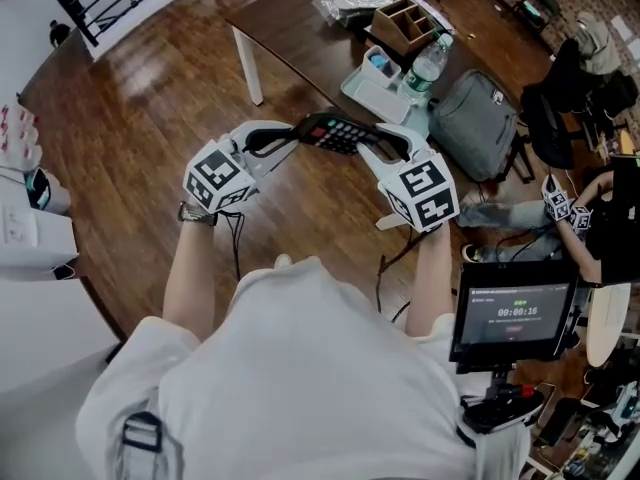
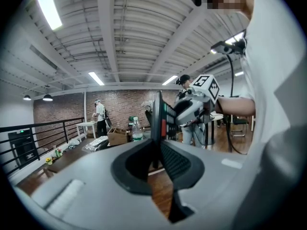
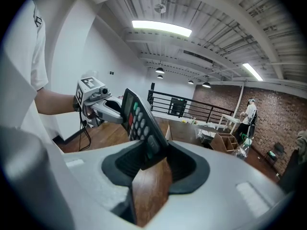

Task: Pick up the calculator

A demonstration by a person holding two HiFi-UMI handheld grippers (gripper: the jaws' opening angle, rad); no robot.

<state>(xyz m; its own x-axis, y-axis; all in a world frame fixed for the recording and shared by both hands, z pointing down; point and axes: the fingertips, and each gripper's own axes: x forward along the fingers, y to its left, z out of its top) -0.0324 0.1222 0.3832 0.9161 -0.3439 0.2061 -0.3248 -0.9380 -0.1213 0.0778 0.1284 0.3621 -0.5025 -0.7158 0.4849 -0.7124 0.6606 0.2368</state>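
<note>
A black calculator (image 1: 335, 133) with coloured keys hangs in the air in front of the person, held between both grippers. My left gripper (image 1: 295, 133) is shut on its left end; in the left gripper view the calculator (image 2: 160, 123) stands edge-on between the jaws of that gripper (image 2: 158, 159). My right gripper (image 1: 375, 140) grips the other end. In the right gripper view the calculator (image 3: 139, 121) leans to the left with its keys showing, and its lower end fills the gap between the pads of the right gripper (image 3: 151, 159). Each gripper also shows across from the other.
A dark wooden table (image 1: 300, 28) stands beyond, with a wooden organiser box (image 1: 405, 23), a water bottle (image 1: 428, 65) and a pale tray (image 1: 375, 93) on it. A grey backpack (image 1: 478, 123) lies to the right. A tablet screen (image 1: 515, 313) sits near the person's right side.
</note>
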